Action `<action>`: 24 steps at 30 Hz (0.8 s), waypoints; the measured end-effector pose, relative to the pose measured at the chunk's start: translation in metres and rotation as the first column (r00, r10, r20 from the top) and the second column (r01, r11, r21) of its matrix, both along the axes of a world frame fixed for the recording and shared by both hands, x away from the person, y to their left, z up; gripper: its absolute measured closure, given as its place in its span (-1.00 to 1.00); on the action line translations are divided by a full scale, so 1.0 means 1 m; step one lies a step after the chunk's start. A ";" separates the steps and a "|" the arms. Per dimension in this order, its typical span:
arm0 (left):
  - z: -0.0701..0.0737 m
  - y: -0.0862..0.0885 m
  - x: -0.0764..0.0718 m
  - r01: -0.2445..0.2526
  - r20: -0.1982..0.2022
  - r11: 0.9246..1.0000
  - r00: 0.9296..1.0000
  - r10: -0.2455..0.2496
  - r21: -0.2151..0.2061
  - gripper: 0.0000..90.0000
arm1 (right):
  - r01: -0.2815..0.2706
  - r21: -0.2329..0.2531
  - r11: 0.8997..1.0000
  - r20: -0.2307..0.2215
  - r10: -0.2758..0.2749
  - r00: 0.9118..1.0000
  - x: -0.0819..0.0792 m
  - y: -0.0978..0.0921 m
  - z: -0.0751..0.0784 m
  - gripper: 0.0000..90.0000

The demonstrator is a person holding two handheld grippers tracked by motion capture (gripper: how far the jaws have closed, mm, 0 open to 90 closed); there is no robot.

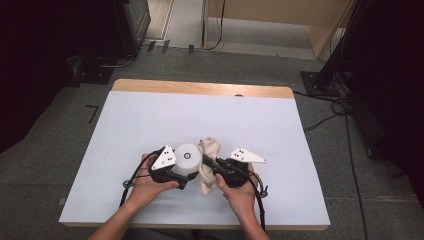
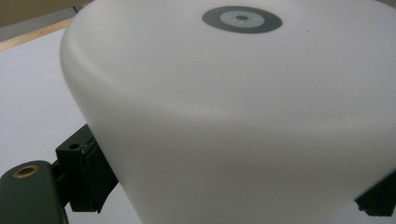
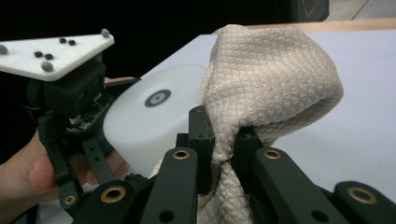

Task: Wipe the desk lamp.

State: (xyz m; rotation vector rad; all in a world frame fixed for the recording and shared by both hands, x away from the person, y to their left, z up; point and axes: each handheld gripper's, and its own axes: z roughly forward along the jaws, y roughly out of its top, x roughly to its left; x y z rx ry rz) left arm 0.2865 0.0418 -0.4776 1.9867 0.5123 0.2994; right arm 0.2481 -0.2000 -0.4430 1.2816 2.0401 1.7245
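Note:
A white upturned cup (image 1: 187, 159) with a grey ring mark on its base sits at the near middle of the table, and my left gripper (image 1: 181, 176) is shut on it, one jaw on each side of its wall (image 2: 224, 130). A beige waffle-weave cloth (image 1: 208, 160) is bunched against the cup's right side. My right gripper (image 1: 210, 164) is shut on a fold of the cloth (image 3: 271, 74), which bulges above the jaws. In the right gripper view the cup (image 3: 149, 121) and the left gripper (image 3: 70, 121) lie to the left.
The table top (image 1: 150, 120) is white with a wooden strip along its far edge. Dark stands and cables stand on the floor to the left and right of the table. A light wooden cabinet stands beyond it.

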 end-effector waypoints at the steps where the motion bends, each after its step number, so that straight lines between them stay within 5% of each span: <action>1: 0.000 0.000 0.000 -0.001 -0.001 1.000 1.000 0.001 0.000 -0.82 | -0.001 -0.001 1.000 -0.001 0.001 1.000 0.000 0.000 -0.001 0.85; 5: 0.000 0.000 0.000 -0.005 -0.005 1.000 1.000 0.005 0.002 -0.83 | 0.006 -0.032 0.999 -0.075 -0.009 0.997 0.007 0.003 -0.020 0.85; 11: 0.003 0.000 -0.003 -0.043 -0.023 0.999 0.999 0.043 0.021 -0.84 | -0.023 -0.096 0.995 -0.217 0.001 0.976 0.018 0.006 -0.050 0.84; 17: 0.012 -0.003 -0.012 -0.136 -0.029 0.990 0.990 0.136 -0.020 -1.00 | -0.035 -0.104 0.994 -0.227 0.010 0.974 0.017 0.011 -0.053 0.84; 24: 0.020 -0.006 -0.017 -0.252 -0.030 0.967 0.968 0.251 -0.029 -0.92 | -0.065 -0.105 0.992 -0.231 0.039 0.972 0.012 0.021 -0.053 0.84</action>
